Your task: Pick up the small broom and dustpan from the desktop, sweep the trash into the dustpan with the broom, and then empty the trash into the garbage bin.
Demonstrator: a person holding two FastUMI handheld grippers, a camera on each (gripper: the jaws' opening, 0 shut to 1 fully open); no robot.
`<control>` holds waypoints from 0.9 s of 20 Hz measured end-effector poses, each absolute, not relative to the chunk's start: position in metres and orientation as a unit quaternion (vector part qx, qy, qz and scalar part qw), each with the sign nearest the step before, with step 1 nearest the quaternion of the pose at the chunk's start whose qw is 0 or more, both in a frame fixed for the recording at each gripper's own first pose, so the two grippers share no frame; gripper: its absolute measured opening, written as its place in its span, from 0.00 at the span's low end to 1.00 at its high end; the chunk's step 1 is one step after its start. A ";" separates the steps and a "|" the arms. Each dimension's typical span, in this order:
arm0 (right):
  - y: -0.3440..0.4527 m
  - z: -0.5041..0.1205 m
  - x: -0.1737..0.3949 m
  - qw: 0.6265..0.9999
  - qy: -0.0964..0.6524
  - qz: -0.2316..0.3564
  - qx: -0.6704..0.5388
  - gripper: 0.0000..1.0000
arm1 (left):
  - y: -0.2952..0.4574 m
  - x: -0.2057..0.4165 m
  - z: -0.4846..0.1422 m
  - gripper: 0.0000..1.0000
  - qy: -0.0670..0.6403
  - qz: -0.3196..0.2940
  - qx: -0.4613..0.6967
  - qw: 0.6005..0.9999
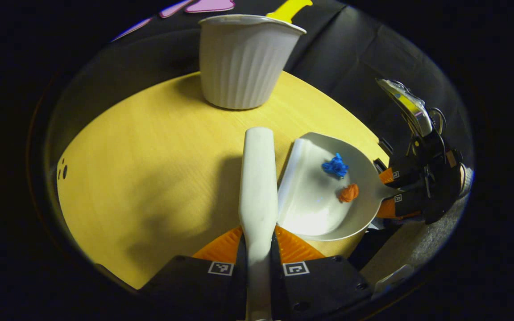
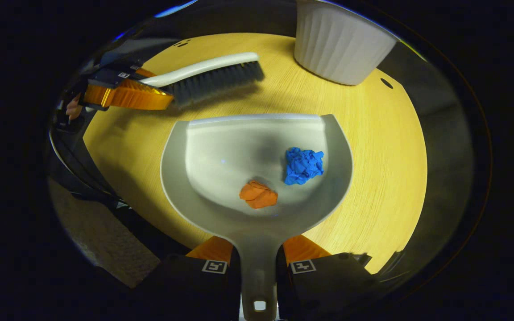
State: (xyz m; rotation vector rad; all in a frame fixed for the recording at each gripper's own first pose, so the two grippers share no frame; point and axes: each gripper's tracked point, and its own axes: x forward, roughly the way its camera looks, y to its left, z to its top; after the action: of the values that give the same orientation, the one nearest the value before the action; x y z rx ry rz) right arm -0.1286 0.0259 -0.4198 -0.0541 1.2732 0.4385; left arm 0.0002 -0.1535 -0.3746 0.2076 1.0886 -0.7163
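My left gripper [image 1: 258, 249] is shut on the white handle of the small broom [image 1: 258, 178], which points toward the bin. In the right gripper view the broom [image 2: 203, 80] hangs over the table beyond the dustpan's lip, bristles down, held by the left gripper [image 2: 150, 91]. My right gripper [image 2: 258, 254] is shut on the handle of the pale grey dustpan [image 2: 221, 151]. Inside the pan lie a blue paper ball [image 2: 302, 166] and an orange paper ball [image 2: 258, 194]. The left gripper view shows the dustpan [image 1: 310, 200] to the broom's right with both balls in it, its handle in the right gripper [image 1: 388, 191].
A white ribbed garbage bin [image 1: 242, 62] stands at the far side of the round yellow wooden table [image 1: 150, 169]; the bin [image 2: 339, 42] is beyond the dustpan on the right. The table edge and a grey floor [image 2: 101, 240] lie to the left.
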 end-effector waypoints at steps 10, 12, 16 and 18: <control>-0.028 -0.328 -0.107 0.811 0.572 0.124 0.015 0.36 | -0.063 -0.015 -0.366 0.26 0.525 -0.219 0.065 0.820; -0.043 -0.301 -0.091 0.821 0.560 0.106 0.027 0.39 | -0.043 -0.024 -0.374 0.25 0.529 -0.214 0.056 0.820; -0.077 -0.241 -0.050 0.850 0.520 0.069 0.051 0.39 | -0.037 -0.032 -0.385 0.24 0.532 -0.215 0.053 0.817; -0.100 -0.219 -0.031 0.861 0.505 0.048 0.037 0.36 | -0.032 -0.033 -0.386 0.25 0.527 -0.220 0.056 0.819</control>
State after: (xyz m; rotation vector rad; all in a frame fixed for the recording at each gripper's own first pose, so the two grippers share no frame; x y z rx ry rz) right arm -0.0309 -0.1001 -0.2185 0.0771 1.0589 0.1010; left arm -0.0329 -0.0323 -0.3858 0.1201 1.1230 -0.4688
